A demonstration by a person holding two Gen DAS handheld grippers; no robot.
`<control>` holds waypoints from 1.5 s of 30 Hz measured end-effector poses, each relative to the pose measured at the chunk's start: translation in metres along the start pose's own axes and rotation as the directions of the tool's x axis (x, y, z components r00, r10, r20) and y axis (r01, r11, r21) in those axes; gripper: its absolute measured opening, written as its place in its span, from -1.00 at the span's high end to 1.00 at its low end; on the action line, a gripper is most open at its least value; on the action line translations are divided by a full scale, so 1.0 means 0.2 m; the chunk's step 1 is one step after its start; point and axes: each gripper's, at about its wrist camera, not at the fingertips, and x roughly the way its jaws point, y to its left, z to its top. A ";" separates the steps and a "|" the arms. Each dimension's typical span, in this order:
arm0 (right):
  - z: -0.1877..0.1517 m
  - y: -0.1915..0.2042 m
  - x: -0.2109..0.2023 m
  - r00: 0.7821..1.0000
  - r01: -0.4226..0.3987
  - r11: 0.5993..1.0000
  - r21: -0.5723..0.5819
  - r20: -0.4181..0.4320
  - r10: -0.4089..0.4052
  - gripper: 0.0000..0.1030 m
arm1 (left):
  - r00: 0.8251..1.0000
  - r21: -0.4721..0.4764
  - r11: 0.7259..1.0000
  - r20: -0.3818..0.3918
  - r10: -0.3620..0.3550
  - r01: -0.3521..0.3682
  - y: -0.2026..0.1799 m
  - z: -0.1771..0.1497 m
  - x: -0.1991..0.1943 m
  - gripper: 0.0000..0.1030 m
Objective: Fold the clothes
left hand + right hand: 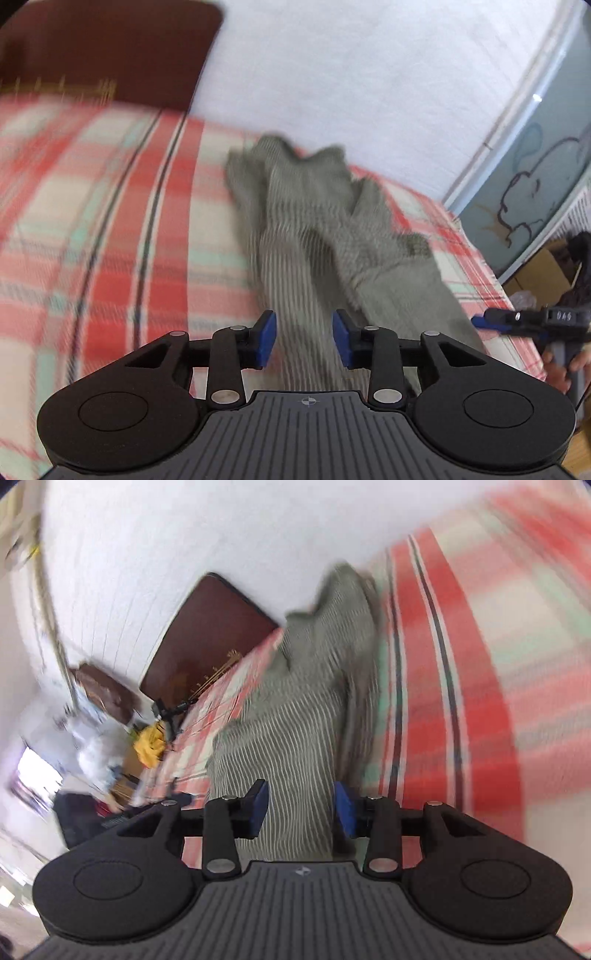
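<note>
A grey-green striped garment (314,206) lies crumpled lengthwise on a red, cream and mint plaid bed cover (110,203). In the left wrist view my left gripper (303,339) hovers over its near end with the blue pads apart; the cloth runs under the gap and neither pad presses it. In the right wrist view my right gripper (301,808) stands the same way over the garment (295,709), with its pads apart and not touching the cloth. The right gripper (480,323) also shows at the right edge of the left view, held by a hand (561,365). Both views are motion-blurred.
A dark brown headboard (110,48) stands at the bed's end against a white wall (369,74). Beyond the bed's right edge are a blue panel with a cartoon drawing (535,177) and a cardboard box (543,273). Yellow cloth (149,746) and clutter lie beside the bed.
</note>
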 end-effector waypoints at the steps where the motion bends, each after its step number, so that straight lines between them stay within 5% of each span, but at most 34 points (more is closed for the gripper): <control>1: 0.04 0.05 0.01 1.000 -0.002 0.998 -0.070 -0.007 0.002 0.12 | 1.000 0.035 0.999 0.005 0.003 -0.003 -0.02 0.02 -0.01 -0.01; 4: 0.16 0.22 0.05 1.000 -0.011 0.961 -0.276 -0.029 0.003 0.05 | 1.000 0.105 0.994 -0.017 0.015 -0.014 -0.09 0.06 0.05 -0.01; 9: 0.19 0.40 0.28 0.985 -0.108 0.831 -0.546 -0.172 0.014 -0.03 | 0.996 0.142 0.990 -0.087 0.027 -0.015 -0.13 0.07 0.19 -0.01; 18: 0.24 0.51 0.60 0.931 -0.255 0.671 -0.696 -0.365 -0.026 -0.20 | 0.982 0.021 0.990 -0.132 -0.132 0.136 -0.02 0.16 0.27 -0.34; 20: 0.24 0.49 0.61 0.917 -0.254 0.679 -0.689 -0.394 -0.057 -0.04 | 0.972 -0.038 0.984 -0.151 -0.177 0.174 0.02 0.19 0.30 -0.34; 21: 0.23 0.48 0.61 0.908 -0.257 0.687 -0.680 -0.413 -0.068 0.60 | 0.967 -0.065 0.980 -0.161 -0.196 0.188 0.04 0.19 0.32 -0.34; 22: 0.23 0.47 0.58 0.906 -0.263 0.691 -0.673 -0.418 -0.062 0.85 | 0.962 -0.089 0.975 -0.167 -0.217 0.204 0.05 0.20 0.33 -0.34; 30: 0.25 0.42 0.31 0.948 -0.216 0.755 -0.619 -0.319 0.010 0.74 | 0.921 -0.119 0.944 -0.213 -0.327 0.308 0.00 0.23 0.41 -0.34; 41: 0.25 0.43 0.24 0.952 -0.211 0.762 -0.613 -0.307 0.016 0.81 | 0.898 -0.114 0.930 -0.245 -0.366 0.348 -0.10 0.29 0.55 -0.35; 43: 0.24 0.43 0.21 0.953 -0.208 0.759 -0.618 -0.302 0.015 0.82 | 0.895 -0.115 0.929 -0.248 -0.370 0.352 -0.12 0.31 0.59 -0.17; 44: 0.23 0.43 0.19 0.954 -0.204 0.760 -0.617 -0.299 0.013 0.82 | 0.896 -0.110 0.930 -0.250 -0.368 0.351 -0.13 0.32 0.61 0.30; 45: 0.23 0.43 0.18 0.955 -0.202 0.761 -0.617 -0.297 0.012 0.82 | 0.898 -0.108 0.933 -0.253 -0.361 0.344 -0.14 0.32 0.63 0.49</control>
